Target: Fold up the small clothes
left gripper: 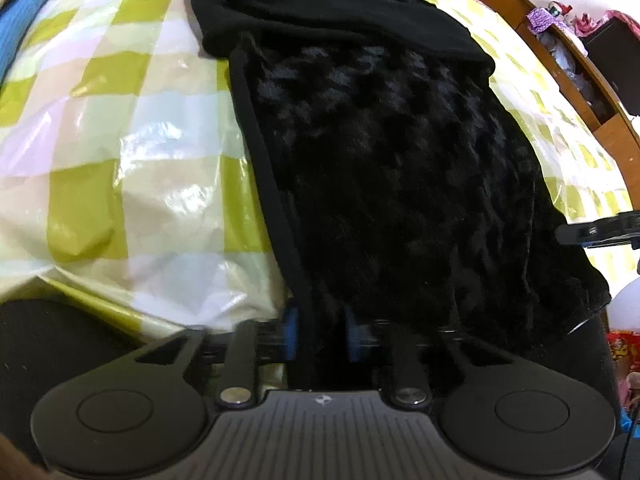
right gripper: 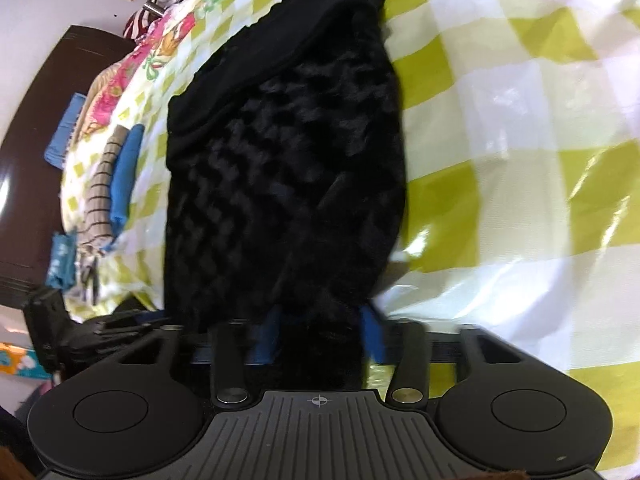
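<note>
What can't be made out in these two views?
- Left gripper fingertips: left wrist view, black garment between the blue pads covers them.
- Right gripper grip: right wrist view, garment and blur hide it.
- Garment type: bunched.
- Folded pile: too small.

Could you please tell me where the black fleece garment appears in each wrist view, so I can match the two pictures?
Left wrist: black fleece garment fills centre-right, running up from the tongs.
Right wrist: it fills centre-left, above the tongs.
Shared landmark: the yellow checked cover.
</note>
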